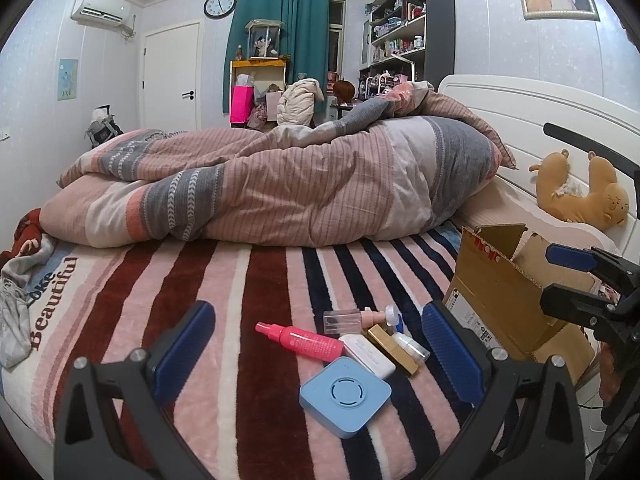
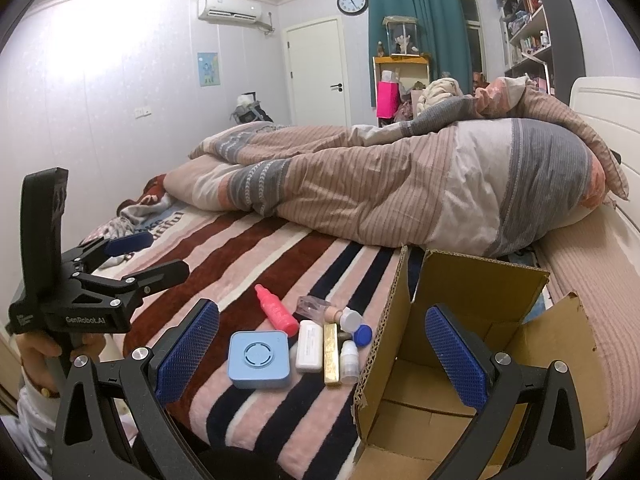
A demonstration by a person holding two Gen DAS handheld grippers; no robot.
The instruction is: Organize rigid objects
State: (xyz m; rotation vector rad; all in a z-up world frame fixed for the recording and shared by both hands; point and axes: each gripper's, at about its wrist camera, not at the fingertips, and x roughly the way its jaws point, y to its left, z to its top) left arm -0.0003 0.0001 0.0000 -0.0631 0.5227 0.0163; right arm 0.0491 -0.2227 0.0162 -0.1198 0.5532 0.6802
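Note:
Small rigid objects lie grouped on the striped blanket (image 1: 200,280): a light blue square speaker (image 1: 345,396) (image 2: 259,359), a pink spray bottle (image 1: 304,340) (image 2: 276,312), a white case (image 1: 368,354) (image 2: 309,345), a gold bar-shaped box (image 1: 394,346) (image 2: 331,354), a clear bottle (image 1: 344,320) (image 2: 314,306), a small white bottle (image 2: 349,360) and a blue-capped piece (image 2: 363,335). An open, empty cardboard box (image 1: 504,292) (image 2: 460,340) stands to their right. My left gripper (image 1: 316,356) is open just before the objects. My right gripper (image 2: 320,356) is open, one finger over the box.
A crumpled striped duvet (image 1: 280,184) fills the far half of the bed. A brown plush toy (image 1: 580,192) lies by the white headboard (image 1: 540,108). Clothes lie at the bed's left edge (image 1: 16,300). Shelves, a door and teal curtains stand behind.

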